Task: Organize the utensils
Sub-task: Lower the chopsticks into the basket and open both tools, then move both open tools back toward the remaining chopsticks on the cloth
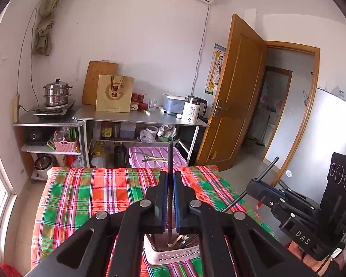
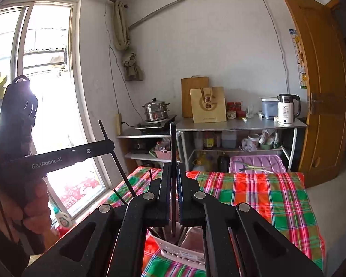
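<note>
Left wrist view: the left gripper [image 1: 170,180] points forward and slightly down over a pink basket [image 1: 173,252], its fingers [image 1: 162,198] closed on a dark chopstick [image 1: 170,159] that stands nearly upright between the pads. The stick's top rises above the fingertips and its lower end reaches down into the basket, where other utensils lean together. The basket sits on a plaid cloth [image 1: 85,198] covering the surface, close to the near edge. To the right, the right gripper [image 1: 257,181] is tilted up and leftward beside the cloth's right edge, fingers clamped on a second chopstick [image 1: 268,167] held at a slant.

From the right wrist view, the right gripper [image 2: 173,170] likewise hangs above the basket [image 2: 180,251], its fingers [image 2: 165,191] shut on its chopstick [image 2: 173,143], which stands upright with the lower end among the utensils in the basket. The left gripper [image 2: 110,144] reaches in sideways from the left, held by a hand [image 2: 32,207], its chopstick [image 2: 114,154] slanting across in front of the window [image 2: 46,69]. The two grippers are near each other but apart.

Bare cloth stretches ahead of the basket to the far edge. Beyond it a purple bin [image 1: 156,157] sits on the floor, and a metal shelf [image 1: 136,117] with a kettle [image 1: 192,109] stands against the wall.
</note>
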The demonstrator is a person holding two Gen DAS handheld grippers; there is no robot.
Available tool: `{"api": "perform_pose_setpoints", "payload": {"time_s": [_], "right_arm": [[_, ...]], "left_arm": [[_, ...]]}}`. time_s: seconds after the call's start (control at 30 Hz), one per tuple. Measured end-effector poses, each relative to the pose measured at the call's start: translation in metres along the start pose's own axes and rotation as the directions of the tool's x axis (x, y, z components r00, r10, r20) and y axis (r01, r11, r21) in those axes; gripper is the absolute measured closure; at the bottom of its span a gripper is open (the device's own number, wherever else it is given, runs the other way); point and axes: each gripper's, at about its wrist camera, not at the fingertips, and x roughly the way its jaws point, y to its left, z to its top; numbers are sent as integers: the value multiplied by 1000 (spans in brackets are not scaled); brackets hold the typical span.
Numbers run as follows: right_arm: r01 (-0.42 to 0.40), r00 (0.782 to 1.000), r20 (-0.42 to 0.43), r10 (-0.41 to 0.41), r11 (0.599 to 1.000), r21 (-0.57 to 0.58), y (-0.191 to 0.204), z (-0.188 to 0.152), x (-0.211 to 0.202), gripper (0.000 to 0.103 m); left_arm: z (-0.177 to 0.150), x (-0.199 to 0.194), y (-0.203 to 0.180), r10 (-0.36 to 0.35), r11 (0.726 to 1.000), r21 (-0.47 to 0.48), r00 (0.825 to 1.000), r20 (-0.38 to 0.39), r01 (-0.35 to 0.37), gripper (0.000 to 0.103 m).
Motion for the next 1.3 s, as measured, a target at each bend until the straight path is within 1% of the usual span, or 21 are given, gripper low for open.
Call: {"api": "perform_pose_setpoints", "payload": {"time_s": [0.13,0.27,0.47,0.63,0.77,0.93,1.1,1.3], "right_arm": [[8,1000,-27,-8,1000,14,-5,-6,12,98],[16,999,-49,-15,1000,18,-8,-11,20,98],[14,995,-97,-10,999,36,-14,-20,33,98],[28,990,-141,-22,999,37,-16,-28,44,98],[35,983,-179,-30,999,26,-15,-35,52,98],[37,982,-187,-32,999,23,-15,-36,55,98],[44,980,-195,-44,999,-6,-12,-35,54,97],[43,983,-179,-46,999,-21,-8,-33,47,90]], "left_arm": [[-7,25,7,16,1000,-1,999,-46,-16,99],[-15,41,15,20,1000,-4,997,-81,-21,99],[-28,56,21,14,1000,-8,993,-118,-15,99],[-37,68,23,15,1000,-6,988,-151,-16,99],[-40,74,24,15,1000,-1,987,-162,-16,99],[-45,87,25,35,999,11,977,-210,-34,99],[-46,86,27,30,1000,1,979,-201,-31,99],[-43,74,22,29,1000,6,984,-175,-28,98]]}}
